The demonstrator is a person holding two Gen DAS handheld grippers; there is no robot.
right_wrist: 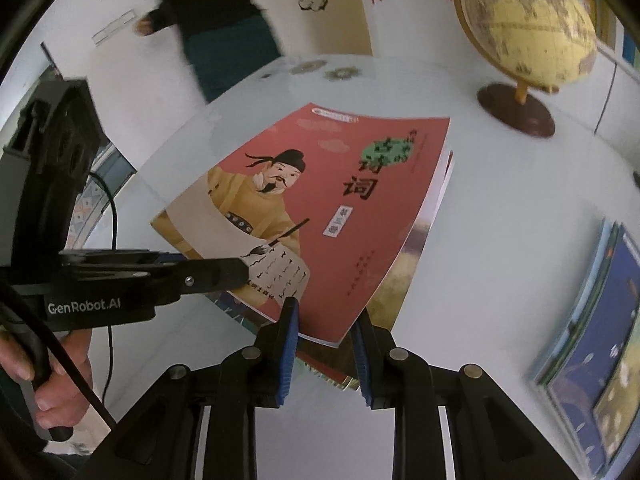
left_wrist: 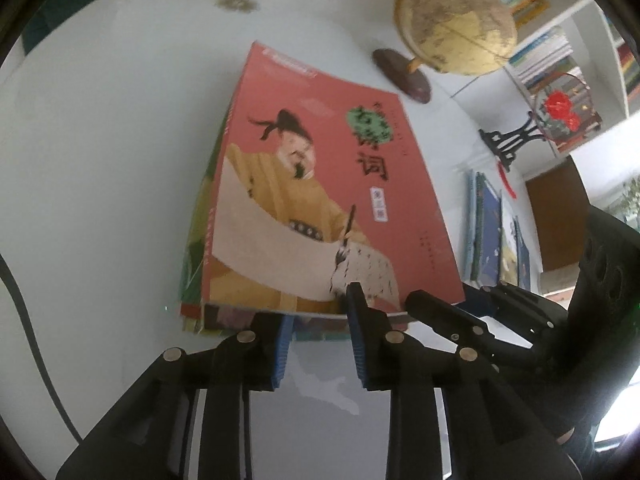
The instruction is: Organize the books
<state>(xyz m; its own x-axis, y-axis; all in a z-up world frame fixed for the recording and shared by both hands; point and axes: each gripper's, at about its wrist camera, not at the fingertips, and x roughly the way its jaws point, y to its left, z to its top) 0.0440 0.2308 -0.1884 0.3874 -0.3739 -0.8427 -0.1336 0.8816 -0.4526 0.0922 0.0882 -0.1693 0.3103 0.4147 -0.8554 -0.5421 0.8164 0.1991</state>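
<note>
Books: red book [left_wrist: 320, 184] tops the stack mid-table [left_wrist: 100, 160] | left gripper [left_wrist: 320, 320] slightly spread at its near edge | right gripper [right_wrist: 326, 324] parted, straddling its near corner — I judge to square it.

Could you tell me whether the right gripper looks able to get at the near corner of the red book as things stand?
Probably yes: the right gripper sits at the red book corner, nothing between.

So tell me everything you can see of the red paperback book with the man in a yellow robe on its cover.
The red paperback book lies face up on top of a stack of other books on the white table. Its glossy cover shows a robed man writing on a scroll with a brush, beside large black characters. The near corner overhangs the stack. Neither gripper's pads clearly press on it.
</note>
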